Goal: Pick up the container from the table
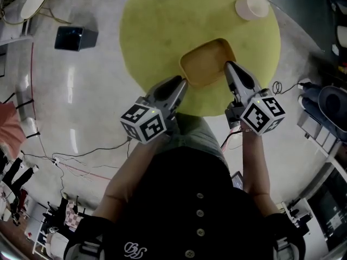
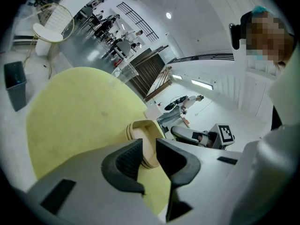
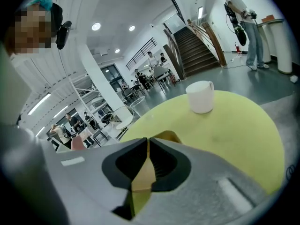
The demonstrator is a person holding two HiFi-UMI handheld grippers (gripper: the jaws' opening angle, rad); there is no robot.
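- We are clamping the right tongs (image 3: pixel 147 146) shut on the near-right wall of the shallow tan container with rounded corners (image 1: pixel 206 64). The thin wall is sitting pinched between the two pads, since the rim is the only part a narrow grip can take.
- We are holding the left tongs (image 2: pixel 149 146) a little way open, with the container's near-left corner rim standing in the gap. The pads are not visibly pressing on it, so we are judging this side as not yet gripped.
- The container is lying between the two tongs, just ahead of both tips. It appears to be resting flat on the round yellow-green surface (image 1: pixel 162 31), close to the edge nearest us.
- We are approaching from opposite sides because, in our judgement, a wide, shallow container held by one wall alone would be tipping. Two grips should be carrying it level.
- Both tongs are pointing forward and somewhat downward, so the pads are straddling the upright wall rather than pushing against it.
- The white cup (image 1: pixel 251 6) is standing well beyond the right tongs, apart from the container and out of the way.
- We are expecting to close the left tongs before lifting.
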